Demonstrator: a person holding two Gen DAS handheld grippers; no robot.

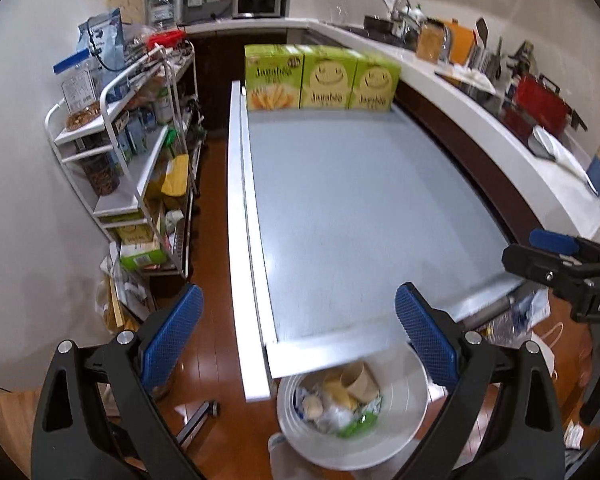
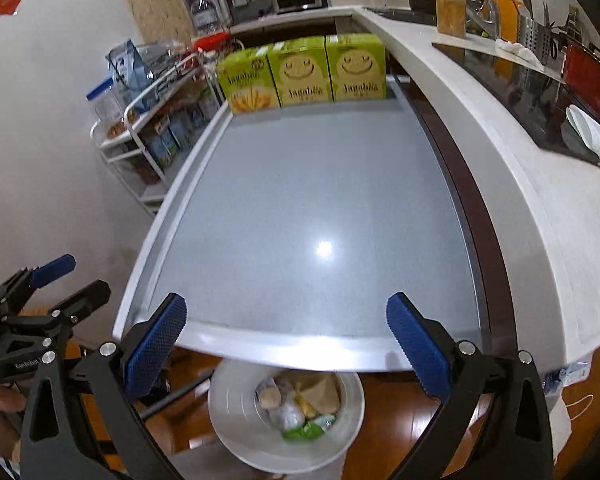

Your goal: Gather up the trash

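Hovering over bin, both tools open and empty.
Trash (image 1: 340,404) lies in white bin (image 1: 404,432) below bench (image 1: 360,200) near edge, between left tool (image 1: 296,344) and right tool (image 2: 286,344); neither nearer.

Both views downward over table (image 1: 360,200)

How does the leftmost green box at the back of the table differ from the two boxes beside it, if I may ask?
The leftmost box shows a fries picture with its name above; the two boxes beside it show smiley faces with the name below. The leftmost box is angled in the right wrist view. All are green and upright.
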